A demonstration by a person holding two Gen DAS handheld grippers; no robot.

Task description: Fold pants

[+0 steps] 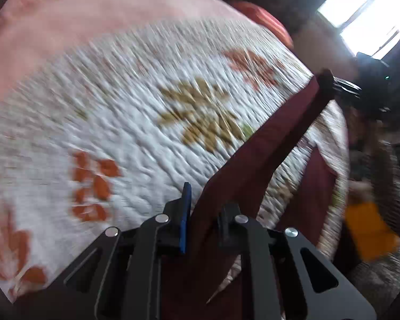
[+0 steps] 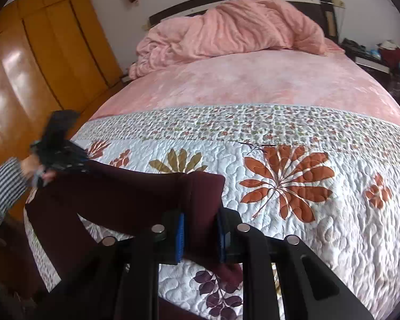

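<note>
No text, label, brand, number or sign can be read in either view. The quilt [image 2: 293, 165] is marked only with printed leaves and flowers, and no lettering is carried by them. The small items beyond the quilt's far right corner are too small, and the left wrist view too blurred, for writing to be made out.

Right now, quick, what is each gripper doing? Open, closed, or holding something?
Left gripper: closed on the maroon pants.
Right gripper: closed on the maroon pants too, holding them above the floral quilt.

Motion-blurred quilt [image 1: 136, 122], far gripper [image 2: 58, 146]
</note>
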